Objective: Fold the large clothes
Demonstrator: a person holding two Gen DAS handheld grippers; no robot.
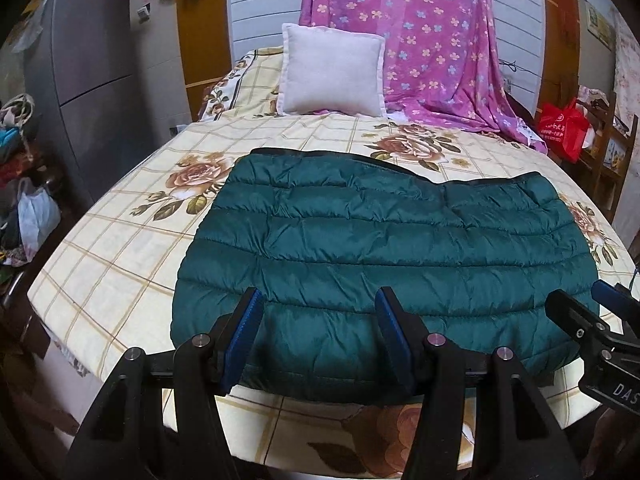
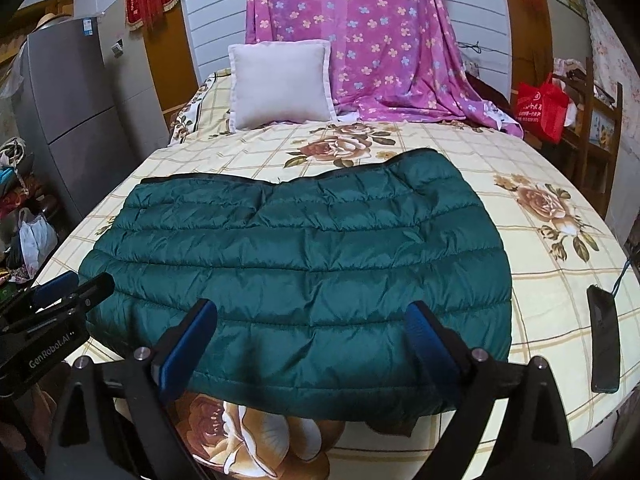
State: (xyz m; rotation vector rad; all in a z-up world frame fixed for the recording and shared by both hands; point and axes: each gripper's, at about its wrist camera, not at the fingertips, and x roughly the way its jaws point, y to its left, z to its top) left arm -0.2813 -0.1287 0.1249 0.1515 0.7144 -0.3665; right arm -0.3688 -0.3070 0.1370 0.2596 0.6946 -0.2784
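A dark green quilted puffer jacket [image 1: 384, 256] lies folded into a wide flat shape on the bed [image 1: 120, 240]; it also shows in the right wrist view [image 2: 304, 264]. My left gripper [image 1: 320, 300] is open, its blue-padded fingers hovering over the jacket's near left part. My right gripper [image 2: 312, 316] is open above the jacket's near edge. Each gripper shows at the edge of the other's view: the right gripper [image 1: 592, 304] and the left gripper [image 2: 76, 284]. Neither holds anything.
The bed has a cream floral checked sheet [image 2: 552, 248]. A white pillow [image 1: 332, 72] and a purple flowered blanket [image 1: 436, 48] stand at the headboard. A black phone [image 2: 604, 340] lies at the bed's right edge. A grey fridge [image 1: 88, 80] and bags stand left, a red bag [image 1: 564, 128] right.
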